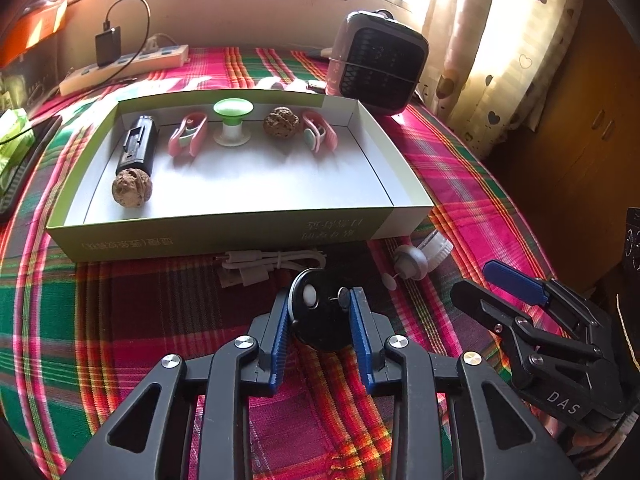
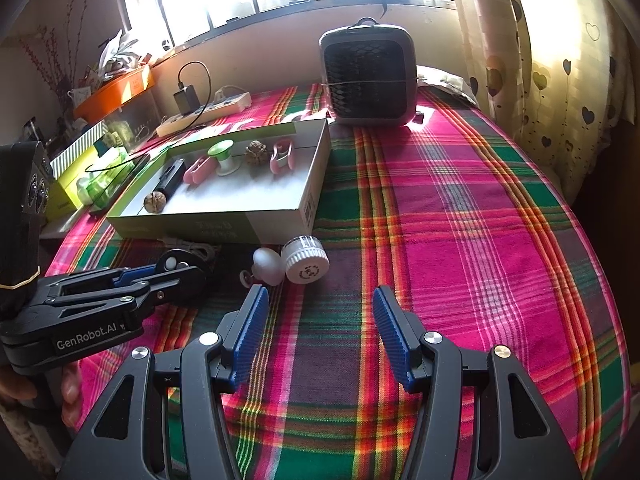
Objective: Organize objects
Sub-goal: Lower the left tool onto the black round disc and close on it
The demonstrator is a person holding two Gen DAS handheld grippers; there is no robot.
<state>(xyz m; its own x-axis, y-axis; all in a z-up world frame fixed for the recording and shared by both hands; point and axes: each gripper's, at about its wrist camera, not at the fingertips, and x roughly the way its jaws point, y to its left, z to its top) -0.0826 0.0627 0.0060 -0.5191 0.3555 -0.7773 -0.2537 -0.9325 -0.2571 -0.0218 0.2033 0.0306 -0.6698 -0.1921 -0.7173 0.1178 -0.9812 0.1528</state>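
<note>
My left gripper (image 1: 320, 300) is shut on a black round disc (image 1: 320, 312) with a white knob, just in front of the open box (image 1: 224, 236); it also shows in the right wrist view (image 2: 180, 270). The box (image 2: 224, 224) holds a black lighter (image 1: 138, 146), two walnuts (image 1: 132, 190), two pink clips (image 1: 188, 134) and a green-topped spool (image 1: 232, 122). A white cable (image 1: 264, 266), a grey egg-shaped piece (image 2: 267, 266) and a white cap (image 2: 305, 265) lie on the cloth before the box. My right gripper (image 2: 318, 312) is open and empty.
A grey fan heater (image 2: 366, 76) stands behind the box at the right. A power strip with a charger (image 2: 204, 110) lies at the back left. Green packaging (image 2: 100, 176) and clutter sit left of the box. The plaid cloth (image 2: 460, 220) spreads to the right.
</note>
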